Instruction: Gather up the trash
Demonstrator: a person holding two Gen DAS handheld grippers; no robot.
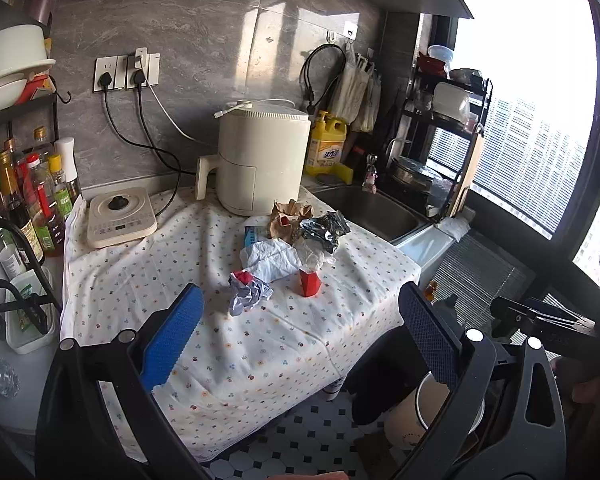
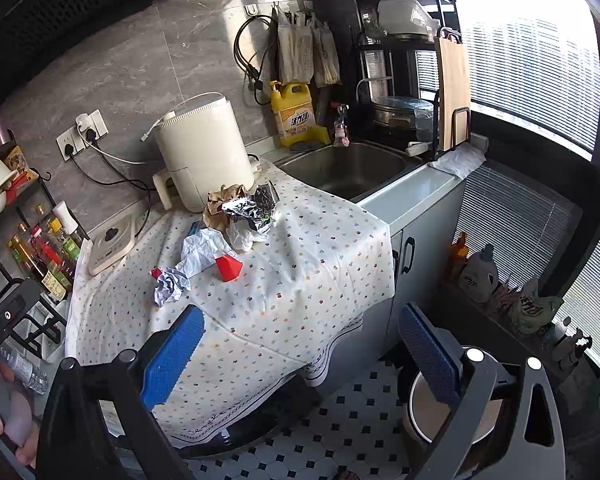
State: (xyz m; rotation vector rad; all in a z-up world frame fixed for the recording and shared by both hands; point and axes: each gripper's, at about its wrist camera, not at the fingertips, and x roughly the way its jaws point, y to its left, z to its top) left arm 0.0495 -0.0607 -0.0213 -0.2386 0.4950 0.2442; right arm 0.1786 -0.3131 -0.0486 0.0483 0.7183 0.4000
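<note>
Both tongs — left (image 1: 300, 340) & right (image 2: 300, 352) — spread wide, empty, w/ trash pile (image 1: 292, 240) on tablecloth (image 1: 220, 340) ahead.

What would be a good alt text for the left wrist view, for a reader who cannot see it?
Crumpled trash lies on a counter with a flowered cloth: a red carton, white paper, foil wrapper and brown paper bag. The left gripper is open and holds nothing. Behind stands a cream air fryer.
</note>
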